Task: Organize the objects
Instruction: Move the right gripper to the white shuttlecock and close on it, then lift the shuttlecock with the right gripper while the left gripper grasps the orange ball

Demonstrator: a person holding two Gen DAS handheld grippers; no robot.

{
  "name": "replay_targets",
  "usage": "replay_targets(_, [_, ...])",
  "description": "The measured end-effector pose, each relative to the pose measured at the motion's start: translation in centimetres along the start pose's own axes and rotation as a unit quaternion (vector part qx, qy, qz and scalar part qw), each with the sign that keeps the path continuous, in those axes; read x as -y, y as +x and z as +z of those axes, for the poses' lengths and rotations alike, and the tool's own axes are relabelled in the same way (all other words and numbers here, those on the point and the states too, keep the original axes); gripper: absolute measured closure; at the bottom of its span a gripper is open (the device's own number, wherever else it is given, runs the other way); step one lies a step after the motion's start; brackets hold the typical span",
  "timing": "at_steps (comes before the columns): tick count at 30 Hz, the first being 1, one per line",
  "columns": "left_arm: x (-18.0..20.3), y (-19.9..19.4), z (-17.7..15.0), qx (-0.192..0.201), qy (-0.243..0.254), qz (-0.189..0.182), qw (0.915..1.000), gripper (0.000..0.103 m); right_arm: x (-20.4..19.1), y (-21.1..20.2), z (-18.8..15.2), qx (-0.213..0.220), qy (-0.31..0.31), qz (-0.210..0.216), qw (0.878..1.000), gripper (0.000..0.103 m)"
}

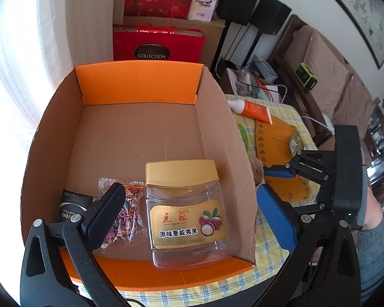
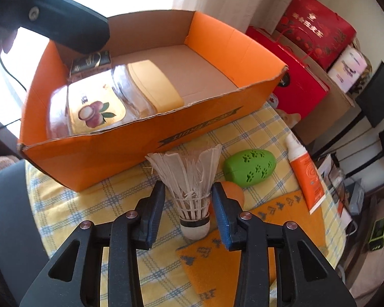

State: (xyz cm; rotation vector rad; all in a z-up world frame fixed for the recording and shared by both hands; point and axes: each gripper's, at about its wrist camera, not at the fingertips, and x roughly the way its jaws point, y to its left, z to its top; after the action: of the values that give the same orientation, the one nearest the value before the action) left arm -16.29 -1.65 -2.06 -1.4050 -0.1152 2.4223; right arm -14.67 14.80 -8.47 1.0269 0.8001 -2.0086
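Observation:
An orange cardboard box [image 1: 140,87] [image 2: 140,138] stands on the checked tablecloth. In it lie a clear jar [image 1: 187,212] [image 2: 102,97] with a yellow lid, a bag of rubber bands [image 1: 130,209] and a black packet [image 1: 70,207]. My left gripper [image 1: 189,186] hangs open over the jar, holding nothing. In front of the box a white feather shuttlecock [image 2: 192,179] sits between the fingers of my right gripper [image 2: 188,185], cork end toward the camera. A thin gap shows at the left pad, and the right pad is at the feathers' edge.
On the cloth to the right lie a green egg-shaped toy [image 2: 251,165], an orange ball [image 2: 234,192] and an orange-and-white tube [image 2: 307,176] [image 1: 253,110]. An orange mat [image 2: 204,261] lies under the right gripper. Red gift bags [image 2: 294,76] and speakers stand behind the table.

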Motion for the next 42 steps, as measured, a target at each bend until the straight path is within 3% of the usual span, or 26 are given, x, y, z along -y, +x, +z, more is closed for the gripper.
replay_targets(5, [1.4,0.0,0.1,-0.001,0.014,-0.009,0.9999,0.001,1.6,-2.6,-1.6,0.031,0.066,0.030,0.997,0.068])
replay_targets(11, [3.4,0.0,0.3,-0.003,0.027,-0.023,0.9994,0.001,3.7,-6.6,-4.4,0.071,0.153,0.052,0.984,0.072])
replay_targets(19, [5.8,0.4,0.6,-0.011,0.040,-0.038,0.9984,0.001,5.8,-9.9,-7.4,0.090,0.211,0.033,0.973,0.072])
replay_targets(28, [10.2,1.3,1.2,-0.014,0.108,-0.033,0.9935,0.001,7.5,-11.8,-10.2,0.106,0.263,0.014,0.959,0.072])
replay_targets(32, [12.5,2.8,1.8,-0.033,0.161,-0.013,0.9864,0.001,7.9,-12.4,-11.0,0.105,0.277,0.004,0.955,0.072])
replay_targets(38, [15.0,6.0,2.4,-0.070,0.220,0.038,0.9723,0.012,8.5,-13.0,-12.2,0.108,0.304,-0.007,0.947,0.072])
replay_targets(42, [16.3,8.5,2.6,-0.113,0.252,0.056,0.9595,0.032,8.8,-13.3,-12.8,0.112,0.314,-0.008,0.943,0.072])
